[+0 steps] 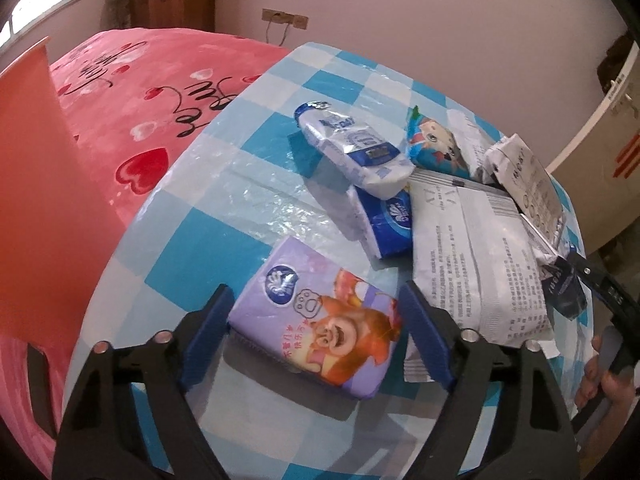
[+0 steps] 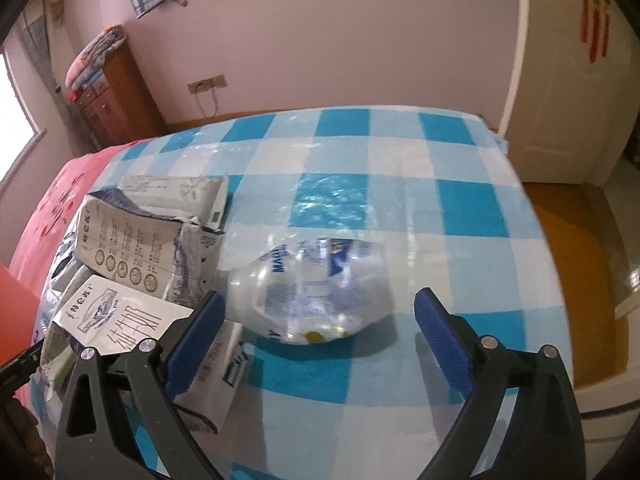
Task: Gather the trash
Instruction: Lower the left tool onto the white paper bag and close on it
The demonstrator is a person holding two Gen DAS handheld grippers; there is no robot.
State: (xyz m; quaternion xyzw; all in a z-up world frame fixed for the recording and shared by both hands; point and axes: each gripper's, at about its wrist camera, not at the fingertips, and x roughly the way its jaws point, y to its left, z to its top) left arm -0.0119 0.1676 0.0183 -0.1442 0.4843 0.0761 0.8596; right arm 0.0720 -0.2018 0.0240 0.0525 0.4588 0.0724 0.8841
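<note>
In the left wrist view, my left gripper (image 1: 316, 312) is open, its jaws on either side of a purple tissue pack (image 1: 316, 320) with a cartoon bear, lying on the blue-checked table (image 1: 208, 264). Beyond lie a white-blue wrapper (image 1: 352, 148), a blue tissue pack (image 1: 390, 224), a cartoon snack bag (image 1: 436, 148) and a large white bag (image 1: 476, 248). In the right wrist view, my right gripper (image 2: 320, 320) is open around a crumpled clear plastic bottle (image 2: 312, 288). Crushed milk cartons (image 2: 132, 240) lie to its left.
A bed with a pink heart-print cover (image 1: 132, 112) borders the table on the left. An orange flat panel (image 1: 44, 208) stands at the left edge. A white door (image 2: 560, 80) and a wooden floor (image 2: 580, 280) lie to the right. A wooden cabinet (image 2: 116, 92) stands at the back wall.
</note>
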